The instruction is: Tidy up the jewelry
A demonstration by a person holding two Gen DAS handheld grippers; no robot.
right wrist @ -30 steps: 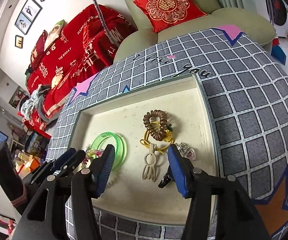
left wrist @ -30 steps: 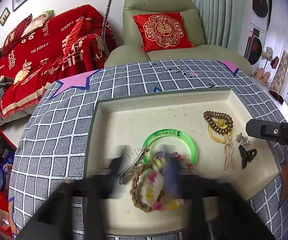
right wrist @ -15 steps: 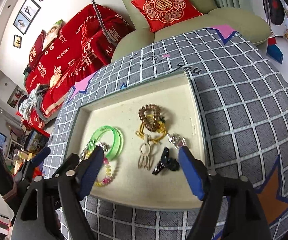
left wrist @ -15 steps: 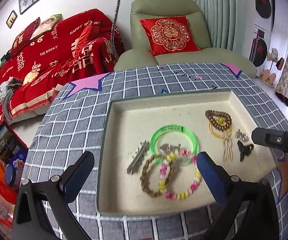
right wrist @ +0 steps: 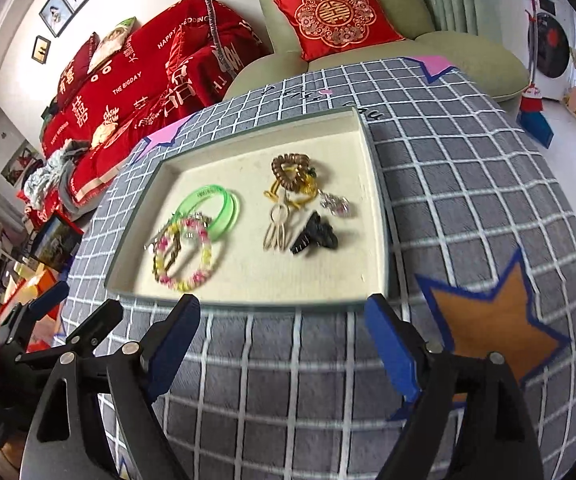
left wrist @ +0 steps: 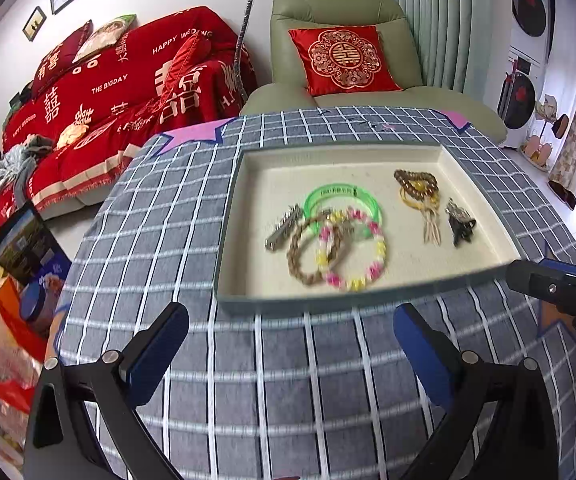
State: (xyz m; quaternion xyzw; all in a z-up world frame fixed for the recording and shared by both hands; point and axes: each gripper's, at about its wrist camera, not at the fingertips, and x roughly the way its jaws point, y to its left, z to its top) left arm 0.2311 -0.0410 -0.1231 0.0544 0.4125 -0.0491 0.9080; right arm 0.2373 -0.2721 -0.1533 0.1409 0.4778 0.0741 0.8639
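A: Where is the jewelry?

B: All of it lies in the shallow cream tray [left wrist: 248, 280] on the bench [left wrist: 288, 380], which wears a grey checked cloth. On the tray's left side a green bangle [left wrist: 342, 200] sits under a pink-and-yellow bead bracelet [left wrist: 368, 272], which overlaps a brown braided bracelet [left wrist: 300, 256]; a silver hair clip [left wrist: 284, 228] lies just beside them.

A: And the other side?

B: A brown bead bracelet [right wrist: 290, 172] on a yellow cord, a cream hair clip [right wrist: 278, 232] below it, a black claw clip [right wrist: 314, 236] and a small silvery piece [right wrist: 336, 204] near the tray's right wall.

A: The fingers?

B: The left gripper [left wrist: 288, 352] hangs over bare cloth in front of the tray, its fingers [left wrist: 160, 356] spread wide with nothing between them. The right gripper [right wrist: 284, 344] sits at the tray's near rim, its fingers [right wrist: 392, 352] opening and empty too.
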